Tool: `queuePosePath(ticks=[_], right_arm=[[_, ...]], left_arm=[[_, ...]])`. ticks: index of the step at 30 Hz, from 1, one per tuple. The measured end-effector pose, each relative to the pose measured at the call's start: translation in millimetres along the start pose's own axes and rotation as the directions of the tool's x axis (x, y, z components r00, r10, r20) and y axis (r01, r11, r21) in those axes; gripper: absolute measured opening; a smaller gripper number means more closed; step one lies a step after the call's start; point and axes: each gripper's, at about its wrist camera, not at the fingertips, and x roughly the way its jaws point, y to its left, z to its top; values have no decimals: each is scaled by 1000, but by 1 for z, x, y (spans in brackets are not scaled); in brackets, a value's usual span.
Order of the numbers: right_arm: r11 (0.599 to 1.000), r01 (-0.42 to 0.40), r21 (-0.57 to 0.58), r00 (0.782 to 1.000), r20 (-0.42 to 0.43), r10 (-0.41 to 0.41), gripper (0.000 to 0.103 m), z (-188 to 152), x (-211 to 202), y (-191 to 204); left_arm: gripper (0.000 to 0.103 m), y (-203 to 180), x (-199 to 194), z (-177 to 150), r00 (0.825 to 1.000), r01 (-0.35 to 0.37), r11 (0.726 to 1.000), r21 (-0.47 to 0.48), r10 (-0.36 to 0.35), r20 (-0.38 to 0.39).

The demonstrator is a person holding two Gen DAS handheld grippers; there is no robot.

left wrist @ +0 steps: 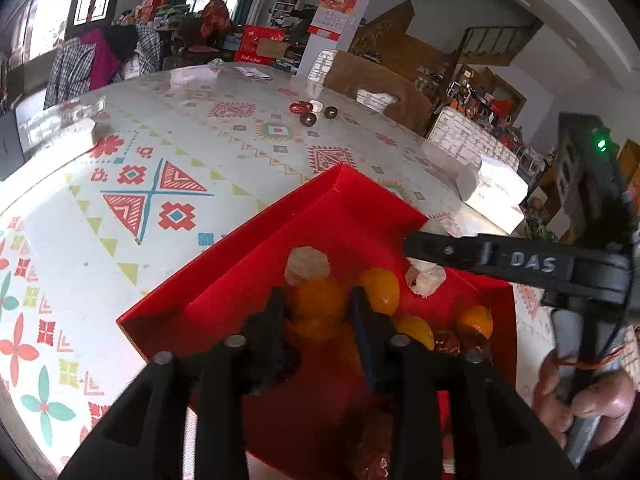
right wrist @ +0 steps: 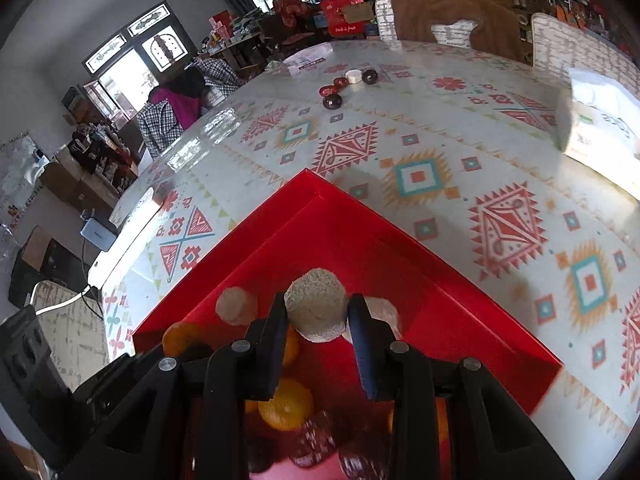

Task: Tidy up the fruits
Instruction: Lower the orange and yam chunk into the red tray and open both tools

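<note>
Red box [right wrist: 420, 264] near half is crowded with oranges [left wrist: 380, 290] and pale lumps [right wrist: 236, 306]; its far corner is left bare. Box walls [left wrist: 248, 224] block low entry from the sides. Open worktop [right wrist: 440, 128] is seen beyond, up to small dark fruits [right wrist: 332, 101]. The right side is blocked by a white carton [left wrist: 496, 196].

red box [right wrist: 400, 248] | orange fruits [left wrist: 320, 300] | patterned white tablecloth [left wrist: 200, 140] | black tongs [right wrist: 318, 316]

Both views close over red box [left wrist: 224, 280].
</note>
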Motion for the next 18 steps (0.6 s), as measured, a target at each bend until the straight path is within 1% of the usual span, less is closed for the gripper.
queuePosePath(ticks=[1,3,4,5,6,7,12,15,16,17,18], right_arm=[[1000,2,1,1000,-2,-2,33,1,3,0],[1000,-2,15,1000,-2,2,34,1,7,-2],[1000,-11,23,1000,6,11,36,2,7,-3],[1000,-14,28,1000,10,13,47,2,7,-3],[999,-19,33,1000,18,18,57,2,5,-4],[999,-20,33,999,28,19,60,2,3,-4],[1000,-11,20,997,74,10,60,-3,-18,-3],[1000,4,5,993,114,-4,60,-12,-39,-5],[1000,11,-1,992,123,-11,60,-15,-45,-5],[1000,21,-9,991,133,-20,60,-20,-51,-6],[999,38,-17,989,145,-35,60,-25,-59,-7]], left_arm=[[49,1,-1,0,1000,-2,1000,-5,2,4],[56,1,-5,1,1000,-2,1000,-5,2,13],[60,0,-6,2,1000,-1,1000,-5,1,14],[63,0,-7,2,1000,1,1000,-5,-1,15],[64,-1,-8,2,1000,4,1000,-4,-3,17],[66,-3,-9,3,1000,4,1000,0,-4,18],[66,-15,-15,2,1000,-15,999,40,14,23],[66,-26,-22,1,998,-45,996,78,41,47],[68,-33,-27,0,996,-68,993,99,62,65],[73,-37,-30,0,994,-86,990,110,78,77],[75,-42,-34,-1,990,-112,986,124,101,98]])
